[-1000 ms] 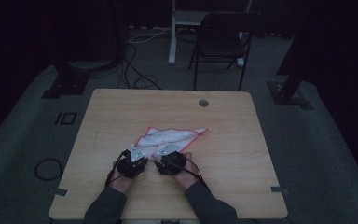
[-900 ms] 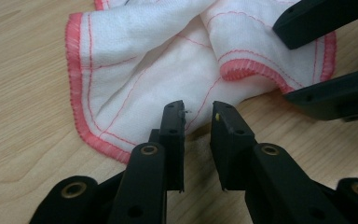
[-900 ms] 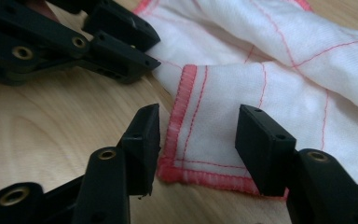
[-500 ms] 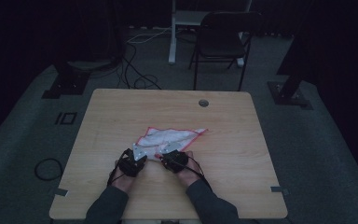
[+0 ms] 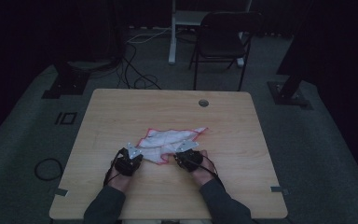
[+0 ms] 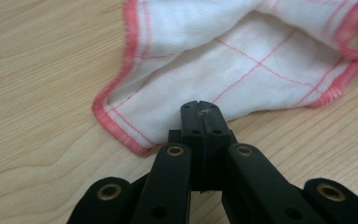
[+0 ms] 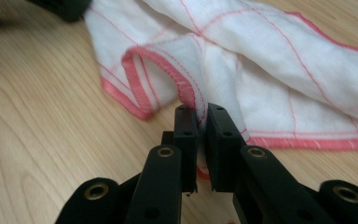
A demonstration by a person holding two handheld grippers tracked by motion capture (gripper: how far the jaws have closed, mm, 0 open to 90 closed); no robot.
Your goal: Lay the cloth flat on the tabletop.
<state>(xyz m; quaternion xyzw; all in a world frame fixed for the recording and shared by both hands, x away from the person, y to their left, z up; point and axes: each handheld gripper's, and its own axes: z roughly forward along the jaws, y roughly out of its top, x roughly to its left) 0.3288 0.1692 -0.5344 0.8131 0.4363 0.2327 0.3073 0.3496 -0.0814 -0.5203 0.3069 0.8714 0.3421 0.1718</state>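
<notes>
A white cloth [image 5: 170, 140] with a red hem and thin red lines lies crumpled on the wooden table [image 5: 121, 112]. My left gripper [image 5: 131, 153] is at the cloth's near left corner. In the left gripper view its jaws [image 6: 200, 108] are pressed together on the cloth's [image 6: 242, 70] near edge. My right gripper [image 5: 186, 150] is at the near right edge. In the right gripper view its jaws [image 7: 200, 116] have just been closing and now pinch a raised fold of the cloth's [image 7: 279, 60] hem between the pads. Both hands rest low over the table.
A round cable hole [image 5: 203, 102] sits near the table's far edge. Beyond the table stand a dark chair [image 5: 223, 32] and a white post [image 5: 172, 32], with cables [image 5: 135, 70] on the floor. Black stand bases [image 5: 67, 81] flank the table.
My right gripper has slid to the right along the cloth's near edge, and the cloth's near part has spread with it. My left gripper has stayed in place.
</notes>
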